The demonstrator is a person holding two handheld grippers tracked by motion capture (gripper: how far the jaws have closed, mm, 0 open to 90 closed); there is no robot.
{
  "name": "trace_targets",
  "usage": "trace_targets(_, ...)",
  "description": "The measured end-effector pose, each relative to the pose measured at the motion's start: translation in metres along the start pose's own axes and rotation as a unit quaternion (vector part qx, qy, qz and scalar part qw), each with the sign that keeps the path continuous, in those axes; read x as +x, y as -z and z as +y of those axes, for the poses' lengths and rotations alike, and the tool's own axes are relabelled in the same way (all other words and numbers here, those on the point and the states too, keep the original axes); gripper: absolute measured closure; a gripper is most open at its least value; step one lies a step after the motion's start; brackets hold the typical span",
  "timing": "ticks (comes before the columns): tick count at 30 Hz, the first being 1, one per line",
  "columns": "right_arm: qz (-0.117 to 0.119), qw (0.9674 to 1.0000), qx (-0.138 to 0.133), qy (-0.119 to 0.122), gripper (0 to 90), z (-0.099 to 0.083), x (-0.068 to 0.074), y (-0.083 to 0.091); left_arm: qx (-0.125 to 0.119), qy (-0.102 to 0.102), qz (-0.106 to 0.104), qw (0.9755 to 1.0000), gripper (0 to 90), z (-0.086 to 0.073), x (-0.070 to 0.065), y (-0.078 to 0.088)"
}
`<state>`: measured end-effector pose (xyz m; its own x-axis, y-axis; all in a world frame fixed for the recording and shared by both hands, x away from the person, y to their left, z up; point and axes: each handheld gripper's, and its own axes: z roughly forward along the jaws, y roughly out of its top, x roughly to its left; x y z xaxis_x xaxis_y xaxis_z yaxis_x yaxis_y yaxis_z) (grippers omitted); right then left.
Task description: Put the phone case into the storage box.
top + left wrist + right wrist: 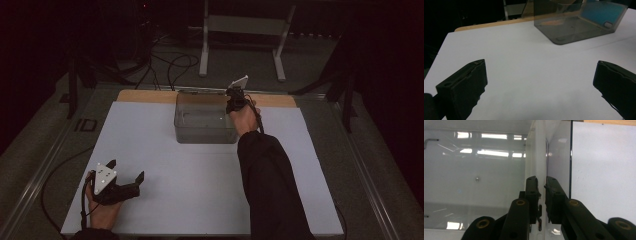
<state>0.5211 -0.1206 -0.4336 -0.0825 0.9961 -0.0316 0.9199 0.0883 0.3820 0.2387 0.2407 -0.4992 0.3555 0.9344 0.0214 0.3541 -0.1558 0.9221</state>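
Observation:
A clear plastic box [205, 125] stands at the far middle of the white table [200, 195]. My right gripper [234, 97] reaches down over the box's right wall. In the right gripper view the jaws [542, 181] are shut on that thin clear wall [540, 150], one finger inside the box and one outside. My left gripper [126, 170] rests on the table at the front left, far from the box. Its jaws [540, 63] stand wide open over bare tabletop, and the box [574, 27] lies ahead of them to the right.
A wooden strip [145, 96] runs along the table's far edge behind the box. Beyond it, a metal stand [245, 25] and loose cables [170, 65] sit on the dark floor. A small dot-like item [477, 179] lies on the box's floor.

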Motion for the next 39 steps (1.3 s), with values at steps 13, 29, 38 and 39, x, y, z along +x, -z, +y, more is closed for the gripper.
trace_targets(13, -0.021, 0.9996, -0.012, 0.012, 81.2, -0.003, 0.005, 0.000, 0.000, 0.000, -0.001, 1.0000, 0.2, 0.000, -0.001, -0.001)
trace_targets(29, -0.013, 0.9986, -0.038, 0.036, 72.1, -0.008, 0.007, 0.005, 0.000, -0.002, -0.001, 1.0000, 0.2, 0.000, -0.001, 0.000)
trace_targets(38, -0.009, 0.9969, -0.055, 0.055, 68.2, -0.010, 0.006, 0.012, 0.001, -0.003, -0.001, 1.0000, 0.2, 0.000, -0.001, 0.000)
trace_targets(39, -0.007, 0.9966, -0.058, 0.058, 67.6, -0.011, 0.005, 0.013, 0.002, -0.003, -0.001, 1.0000, 0.2, 0.000, -0.001, 0.000)
